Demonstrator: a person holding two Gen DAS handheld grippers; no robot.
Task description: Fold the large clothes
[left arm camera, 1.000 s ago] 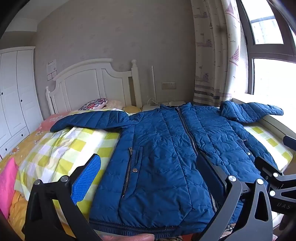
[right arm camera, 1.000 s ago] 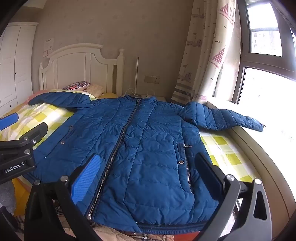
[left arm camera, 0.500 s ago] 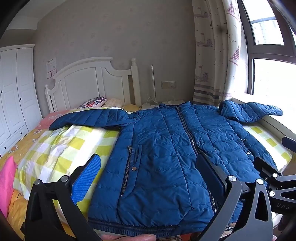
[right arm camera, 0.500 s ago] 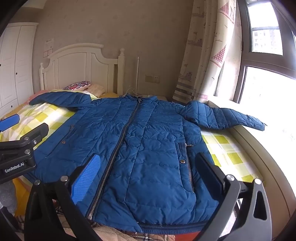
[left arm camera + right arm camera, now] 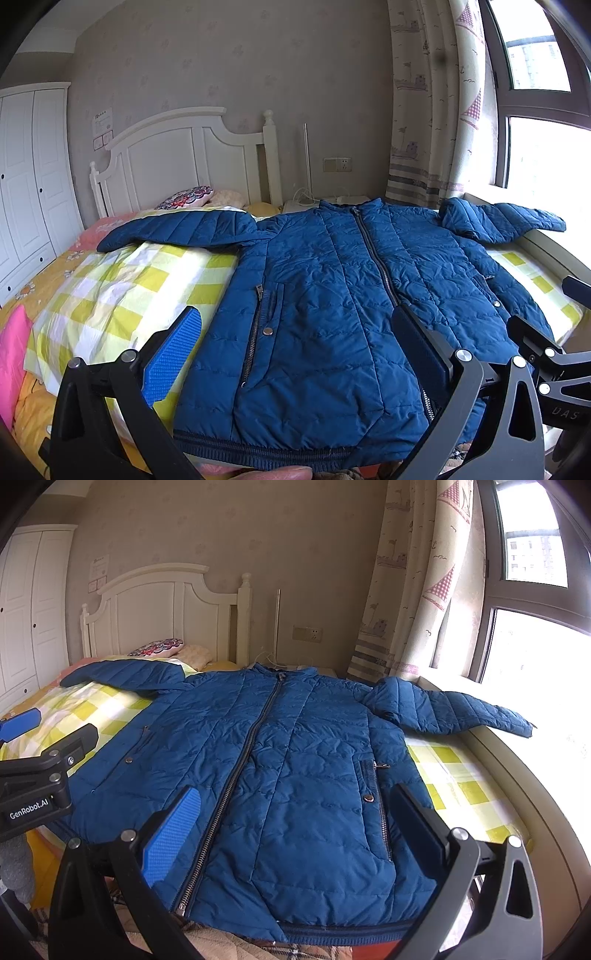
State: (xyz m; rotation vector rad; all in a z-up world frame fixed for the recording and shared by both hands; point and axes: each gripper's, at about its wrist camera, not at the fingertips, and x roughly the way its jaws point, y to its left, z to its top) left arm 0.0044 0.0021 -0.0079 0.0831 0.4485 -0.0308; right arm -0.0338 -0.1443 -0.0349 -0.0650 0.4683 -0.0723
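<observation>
A blue quilted jacket [image 5: 332, 288] [image 5: 295, 760] lies flat on the bed, front up and zipped, with both sleeves spread out to the sides. Its left sleeve [image 5: 177, 230] rests on the checked cover; its right sleeve [image 5: 450, 710] reaches onto the window ledge. My left gripper [image 5: 295, 332] hovers open above the hem on the jacket's left half. Over the right half of the hem, my right gripper [image 5: 295, 812] also stands open. Neither holds anything. Each gripper's body shows at the edge of the other's view.
The bed has a yellow-and-white checked cover [image 5: 110, 295] and a white headboard [image 5: 177, 158], with pillows [image 5: 184, 195] at the far end. A white wardrobe [image 5: 26, 177] stands on the left; a curtain [image 5: 413, 590] and window ledge [image 5: 535, 794] line the right. A fingertip [image 5: 280, 472] shows at the bottom.
Both views have shifted only slightly; the jacket lies as before and both grippers stay open.
</observation>
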